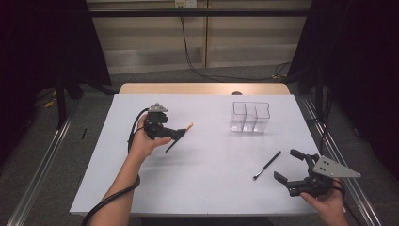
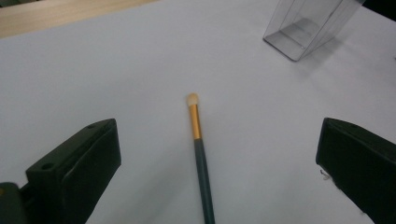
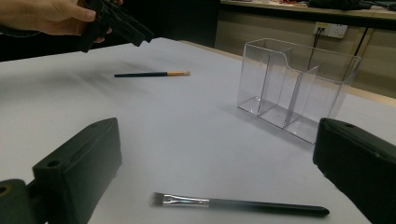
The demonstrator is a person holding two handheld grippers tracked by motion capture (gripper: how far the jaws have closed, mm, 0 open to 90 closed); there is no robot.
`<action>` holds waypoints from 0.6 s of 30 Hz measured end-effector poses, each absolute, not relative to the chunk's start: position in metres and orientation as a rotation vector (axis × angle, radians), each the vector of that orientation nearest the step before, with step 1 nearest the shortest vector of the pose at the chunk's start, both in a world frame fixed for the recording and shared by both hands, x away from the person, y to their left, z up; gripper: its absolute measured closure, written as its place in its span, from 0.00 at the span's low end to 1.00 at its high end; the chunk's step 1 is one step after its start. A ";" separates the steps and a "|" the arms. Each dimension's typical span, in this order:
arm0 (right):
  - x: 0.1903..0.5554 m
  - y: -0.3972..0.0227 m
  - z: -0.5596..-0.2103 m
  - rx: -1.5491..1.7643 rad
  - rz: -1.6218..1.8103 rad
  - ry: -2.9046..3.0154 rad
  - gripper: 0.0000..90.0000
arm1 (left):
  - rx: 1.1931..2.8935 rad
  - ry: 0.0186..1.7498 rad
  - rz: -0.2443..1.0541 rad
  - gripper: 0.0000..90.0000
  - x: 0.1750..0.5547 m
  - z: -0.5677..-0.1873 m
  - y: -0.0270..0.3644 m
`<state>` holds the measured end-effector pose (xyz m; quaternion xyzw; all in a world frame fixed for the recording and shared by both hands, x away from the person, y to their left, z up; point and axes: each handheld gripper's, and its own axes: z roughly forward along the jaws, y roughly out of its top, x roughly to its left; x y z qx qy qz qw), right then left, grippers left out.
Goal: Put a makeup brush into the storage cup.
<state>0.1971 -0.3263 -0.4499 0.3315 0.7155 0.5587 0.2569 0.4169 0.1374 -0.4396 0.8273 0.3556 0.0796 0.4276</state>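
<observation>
Now left gripper (image 1: pixel 175 134) wide open, empty, over slim green gold-ferruled makeup brush (image 2: pixel 201 154), frame centre; light, stiff, rolls easily; grip mid-handle. Right gripper (image 1: pixel 288 165) open, empty.

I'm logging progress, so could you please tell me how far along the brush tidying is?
Nothing looks done: the clear organizer is empty. In hand: the open left claw hangs over the gold-banded brush. Left: both it and the flat brush, before the open right claw, lie on the table.
</observation>
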 end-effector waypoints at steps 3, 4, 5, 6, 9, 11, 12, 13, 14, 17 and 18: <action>0.197 -0.326 -0.450 0.905 1.510 1.947 0.01 | 2.113 0.919 0.182 0.00 0.418 -0.439 0.135; 0.197 -0.326 -0.451 0.907 1.507 1.948 0.01 | 2.130 0.927 0.174 0.00 0.419 -0.440 0.135; 0.197 -0.326 -0.451 0.908 1.511 1.947 0.01 | 2.153 0.935 0.165 0.00 0.420 -0.440 0.134; 0.197 -0.326 -0.451 0.908 1.513 1.946 0.01 | 2.171 0.940 0.166 0.00 0.421 -0.440 0.133; 0.197 -0.327 -0.451 0.907 1.515 1.947 0.01 | 2.216 0.943 0.165 0.00 0.422 -0.440 0.129; 0.197 -0.327 -0.451 0.908 1.517 1.948 0.01 | 2.243 0.952 0.158 0.00 0.423 -0.439 0.127; 0.197 -0.327 -0.451 0.908 1.518 1.949 0.01 | 2.259 0.946 0.151 0.00 0.423 -0.438 0.126; 0.197 -0.327 -0.451 0.909 1.519 1.946 0.01 | 2.269 0.955 0.149 0.00 0.424 -0.438 0.124; 0.197 -0.327 -0.451 0.908 1.521 1.946 0.01 | 2.298 0.949 0.142 0.01 0.425 -0.438 0.124; 0.197 -0.327 -0.450 0.907 1.520 1.944 0.01 | 2.347 0.977 0.118 0.02 0.427 -0.439 0.120; 0.197 -0.327 -0.451 0.908 1.520 1.944 0.01 | 2.360 0.984 0.106 0.02 0.427 -0.439 0.119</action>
